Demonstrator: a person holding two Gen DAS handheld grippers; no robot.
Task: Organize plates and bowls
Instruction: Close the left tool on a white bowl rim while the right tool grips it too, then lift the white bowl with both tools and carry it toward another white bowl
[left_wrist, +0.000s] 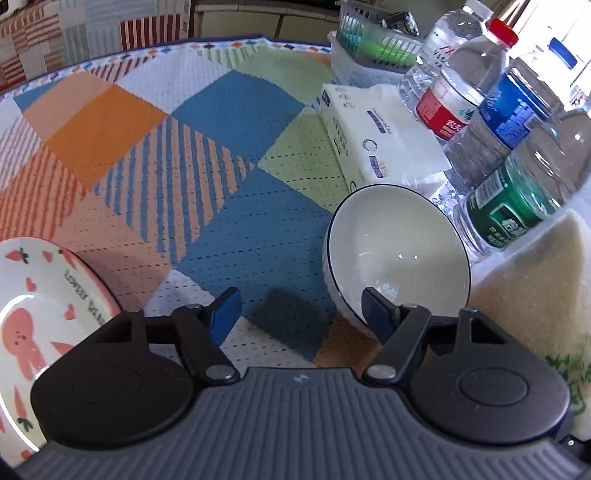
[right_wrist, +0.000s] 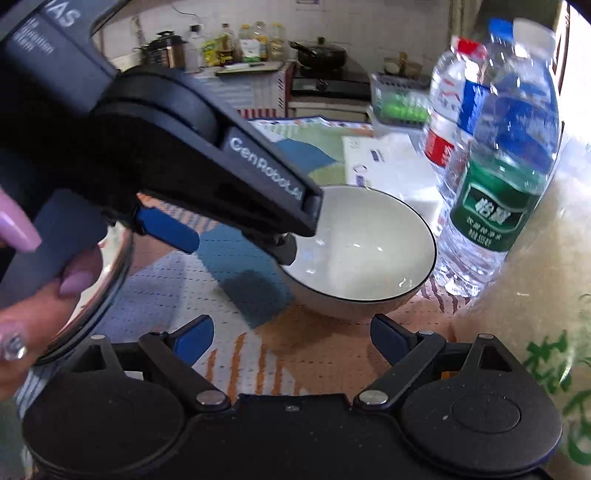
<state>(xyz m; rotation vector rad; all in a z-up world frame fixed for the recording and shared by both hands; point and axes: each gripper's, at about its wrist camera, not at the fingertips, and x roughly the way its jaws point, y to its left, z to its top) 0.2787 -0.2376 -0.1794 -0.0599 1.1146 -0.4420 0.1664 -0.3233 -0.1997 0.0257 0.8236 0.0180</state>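
White bowl (left_wrist: 399, 254), near rim going between left gripper's (left_wrist: 301, 312) parted jaws, nothing clamped yet: seat deeply before squeezing; right gripper (right_wrist: 291, 334) gaping empty.

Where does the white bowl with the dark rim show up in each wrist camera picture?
Left wrist view: the white ceramic bowl with the dark rim sits right of centre, just beyond the right-hand blue pad.
Right wrist view: the same bowl lies in the centre, with the left tongs reaching over its near-left rim.
Shared landmark: the clear plastic water bottle with the green label stands just right of the bowl in both.
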